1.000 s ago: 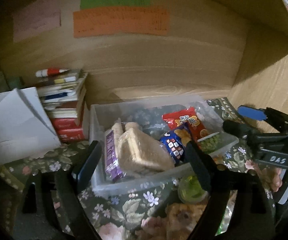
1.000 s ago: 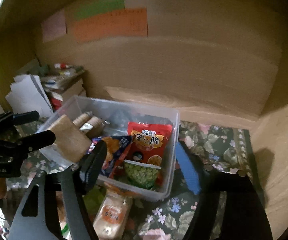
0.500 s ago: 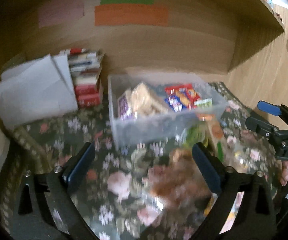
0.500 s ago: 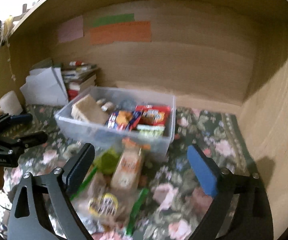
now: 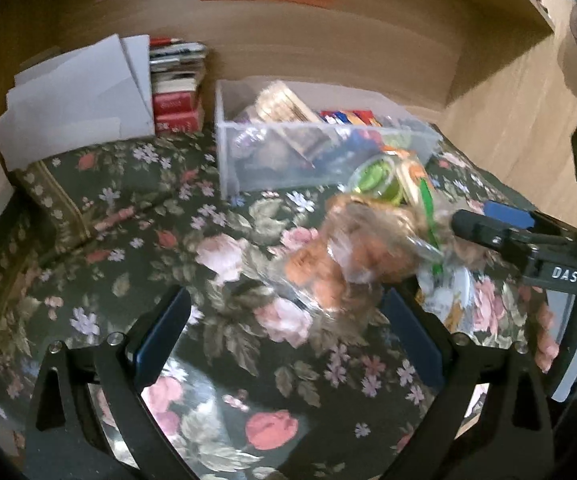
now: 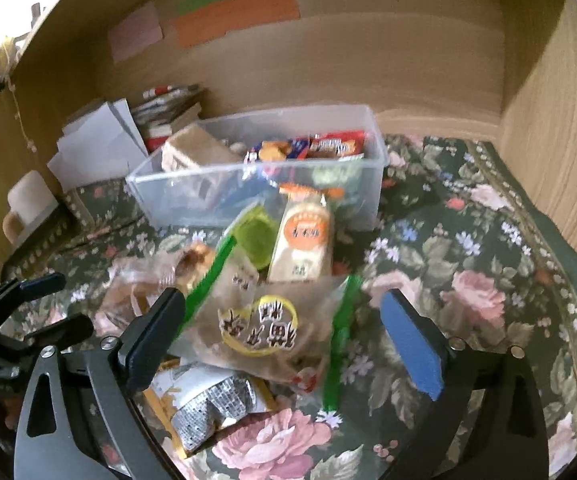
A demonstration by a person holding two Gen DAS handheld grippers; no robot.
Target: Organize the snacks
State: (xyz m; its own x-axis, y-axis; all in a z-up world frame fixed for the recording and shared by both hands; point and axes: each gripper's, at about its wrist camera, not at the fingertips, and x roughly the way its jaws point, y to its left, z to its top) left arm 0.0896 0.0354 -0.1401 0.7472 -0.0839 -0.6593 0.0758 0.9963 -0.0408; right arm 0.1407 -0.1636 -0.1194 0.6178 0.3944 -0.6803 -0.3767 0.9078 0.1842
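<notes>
right wrist view: clear bin (image 6: 256, 196) on floral cloth (image 6: 468, 280), holding a tan packet (image 6: 192, 148) at its left end, a blue packet (image 6: 276, 150) mid, a red packet (image 6: 336, 144) at its right. loose pile just in front of bin: green cup (image 6: 254, 236), orange-label pack (image 6: 302, 240), green-edged bag (image 6: 264, 324), silver wrapper (image 6: 212, 404) underneath. right gripper (image 6: 284, 344) spread wide over the bag, gripping nothing.

left wrist view: same bin (image 5: 312, 160) ahead, books (image 5: 176, 92) and white card (image 5: 76, 92) to its left. left gripper (image 5: 288, 340) also wide apart, empty, near a blurred brown snack bag (image 5: 348, 252).
</notes>
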